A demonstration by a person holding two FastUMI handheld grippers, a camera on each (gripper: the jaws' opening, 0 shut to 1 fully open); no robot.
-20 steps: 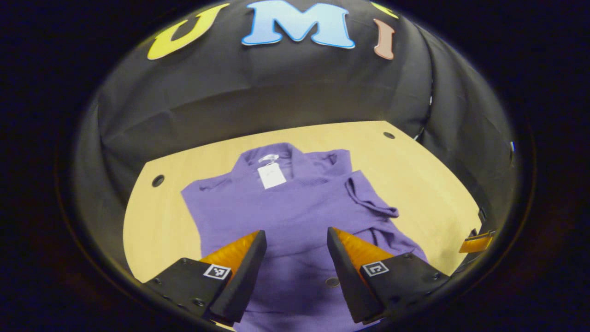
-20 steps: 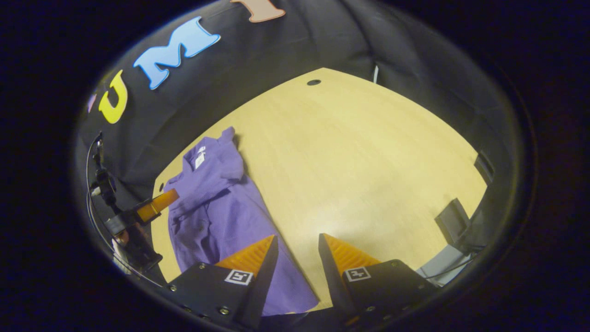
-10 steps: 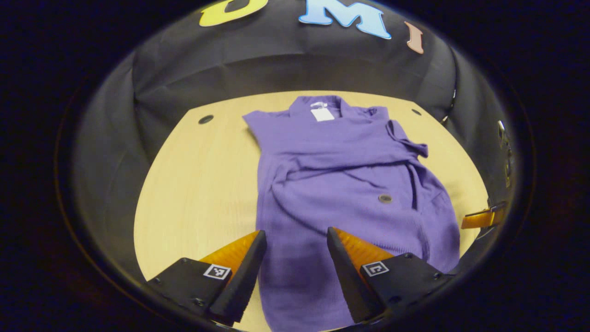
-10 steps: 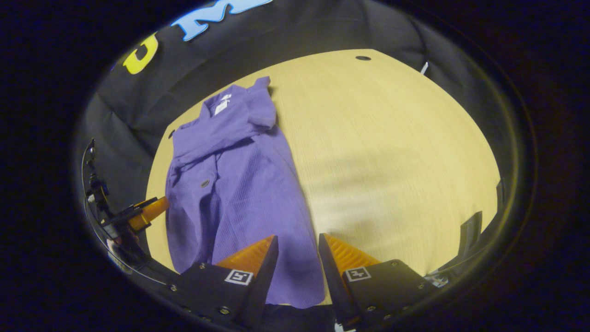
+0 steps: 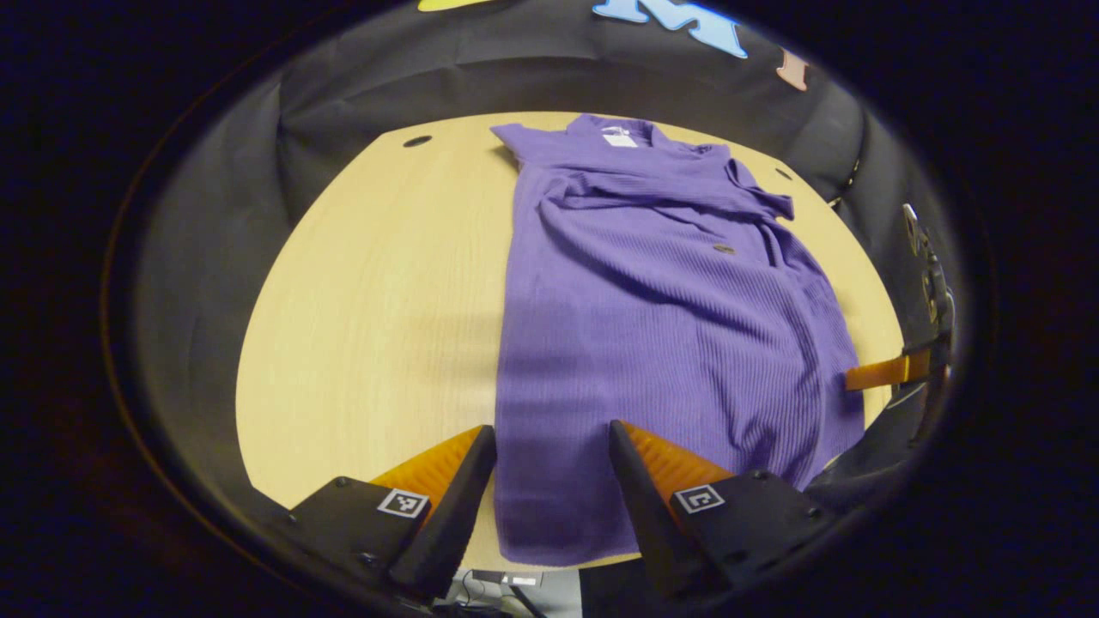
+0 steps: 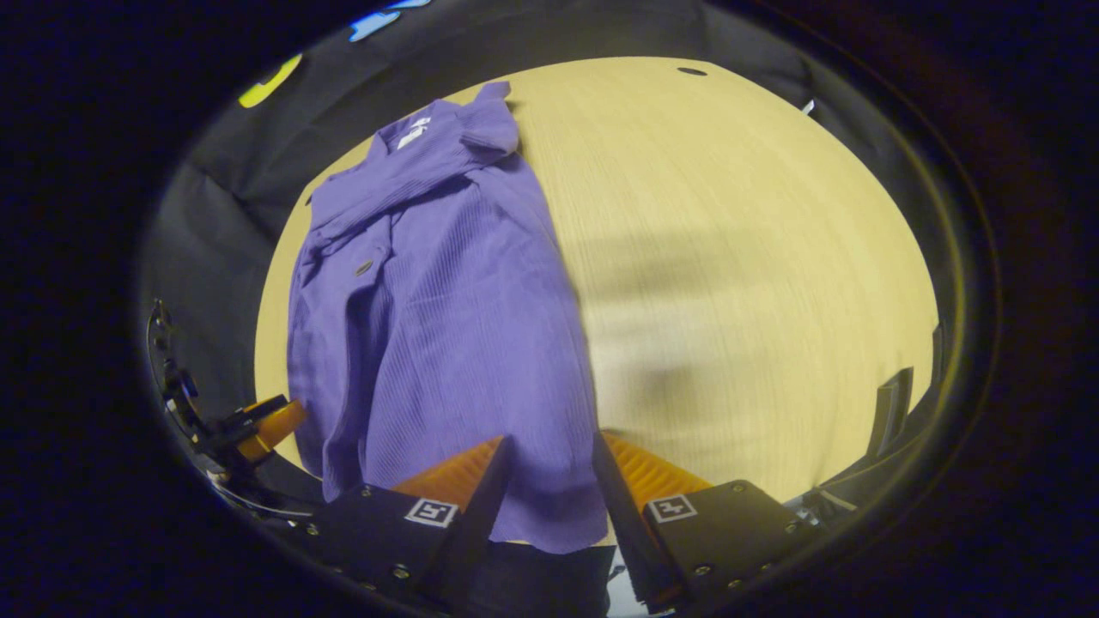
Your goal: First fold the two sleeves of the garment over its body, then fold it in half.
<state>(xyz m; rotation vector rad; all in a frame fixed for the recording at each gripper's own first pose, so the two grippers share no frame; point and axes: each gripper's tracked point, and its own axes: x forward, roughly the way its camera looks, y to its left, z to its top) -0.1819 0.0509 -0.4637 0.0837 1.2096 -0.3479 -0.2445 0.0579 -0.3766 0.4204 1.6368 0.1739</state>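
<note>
The purple ribbed-knit garment (image 5: 661, 318) lies flat and lengthwise on the light wooden table (image 5: 369, 292), collar at the far end by the black cloth wall, both sleeves already folded across its chest. The left claw (image 5: 549, 468) is spread wide and holding nothing, hanging just over the hem's near left corner. The right claw (image 6: 545, 472) is just as open and empty above the hem's right corner, and you can spot it at the garment's right edge in the left gripper view too.

Garment (image 5: 661, 326) flat on table (image 5: 369, 300), lengthwise
</note>
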